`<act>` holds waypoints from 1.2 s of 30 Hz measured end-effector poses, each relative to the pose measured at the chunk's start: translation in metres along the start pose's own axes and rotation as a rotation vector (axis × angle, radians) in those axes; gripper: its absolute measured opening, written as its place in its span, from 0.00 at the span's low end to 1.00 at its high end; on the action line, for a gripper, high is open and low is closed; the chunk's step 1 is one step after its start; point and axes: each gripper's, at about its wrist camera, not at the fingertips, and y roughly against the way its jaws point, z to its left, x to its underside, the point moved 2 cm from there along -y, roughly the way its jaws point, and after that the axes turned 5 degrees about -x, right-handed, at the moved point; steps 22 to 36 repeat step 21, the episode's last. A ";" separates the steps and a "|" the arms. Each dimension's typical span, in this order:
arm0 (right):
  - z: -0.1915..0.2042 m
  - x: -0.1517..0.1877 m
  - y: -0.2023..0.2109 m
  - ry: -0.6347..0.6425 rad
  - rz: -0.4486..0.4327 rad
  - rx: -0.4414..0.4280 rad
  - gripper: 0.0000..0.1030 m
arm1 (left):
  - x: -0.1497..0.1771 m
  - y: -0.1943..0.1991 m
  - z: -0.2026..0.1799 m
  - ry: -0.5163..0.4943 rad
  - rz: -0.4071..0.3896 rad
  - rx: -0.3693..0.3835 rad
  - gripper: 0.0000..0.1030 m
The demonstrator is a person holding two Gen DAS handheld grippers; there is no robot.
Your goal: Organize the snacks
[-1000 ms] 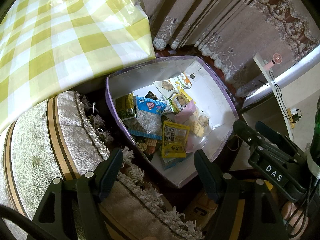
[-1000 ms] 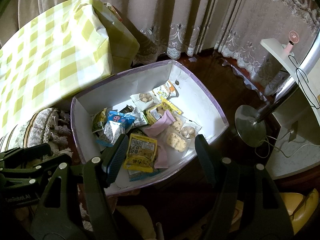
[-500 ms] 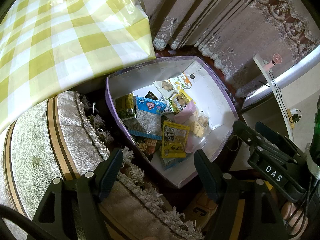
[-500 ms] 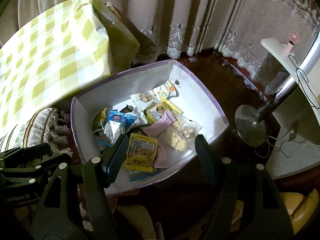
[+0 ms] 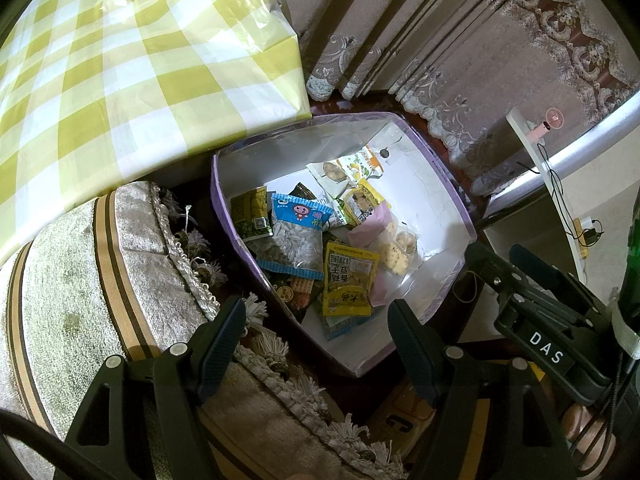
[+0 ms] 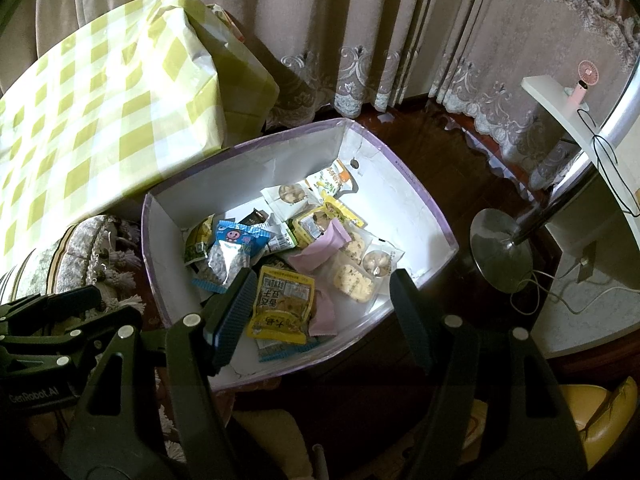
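Note:
A white box with a purple rim (image 5: pixel 448 200) (image 6: pixel 420 200) stands on the floor and holds several snack packets. Among them are a yellow packet (image 5: pixel 348 284) (image 6: pixel 284 304), a blue packet with a cartoon face (image 5: pixel 300 236) (image 6: pixel 236 248), a pink packet (image 5: pixel 370 226) (image 6: pixel 320 250) and clear cookie packs (image 6: pixel 356 282). My left gripper (image 5: pixel 316 340) is open and empty, above the box's near corner. My right gripper (image 6: pixel 320 312) is open and empty, above the box's near edge. Each gripper shows at the side of the other's view.
A table with a yellow-checked cloth (image 5: pixel 120 60) (image 6: pixel 100 120) stands left of the box. A fringed velvet cushion (image 5: pixel 80 280) lies at the near left. Curtains (image 6: pixel 360 40) hang behind. A lamp base (image 6: pixel 500 256) and white shelf (image 6: pixel 560 100) are at right.

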 end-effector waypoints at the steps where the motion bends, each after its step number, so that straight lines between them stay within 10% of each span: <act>1: 0.000 0.000 0.000 0.000 0.000 0.000 0.70 | 0.000 0.000 0.000 0.000 0.000 0.000 0.72; 36: 0.004 0.007 0.000 -0.010 0.009 -0.017 0.70 | -0.008 0.011 -0.004 0.003 -0.048 0.016 0.75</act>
